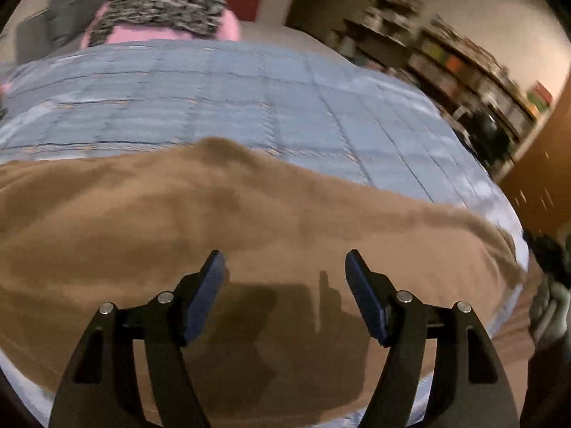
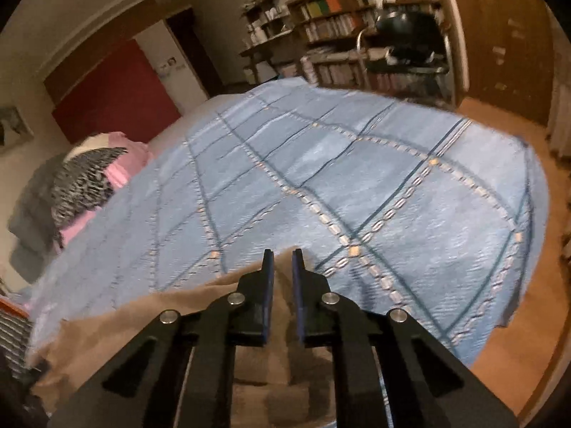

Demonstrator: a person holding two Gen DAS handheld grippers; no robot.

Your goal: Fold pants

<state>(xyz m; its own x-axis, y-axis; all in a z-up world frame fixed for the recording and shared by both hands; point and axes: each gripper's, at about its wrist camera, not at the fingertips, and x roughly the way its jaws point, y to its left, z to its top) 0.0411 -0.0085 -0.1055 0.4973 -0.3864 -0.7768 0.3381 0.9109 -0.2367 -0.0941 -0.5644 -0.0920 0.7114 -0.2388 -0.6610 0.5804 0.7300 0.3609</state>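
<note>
Brown pants [image 1: 221, 221] lie spread on a blue checked bedspread [image 1: 249, 100]. My left gripper [image 1: 285, 264] is open just above the brown cloth, its blue pads wide apart and empty. In the right wrist view my right gripper [image 2: 282, 255] is shut on a raised edge of the brown pants [image 2: 282, 278], which peaks between its blue pads; the rest of the cloth [image 2: 150, 317] trails down to the left over the bedspread [image 2: 357, 185].
Pink and black-and-white patterned pillows [image 2: 89, 182] lie at the head of the bed. Bookshelves [image 2: 357, 18] and a dark chair [image 2: 407, 42] stand beyond the bed. Wooden floor [image 2: 528, 303] runs along the bed's right side. A red panel [image 2: 110, 96] is on the far wall.
</note>
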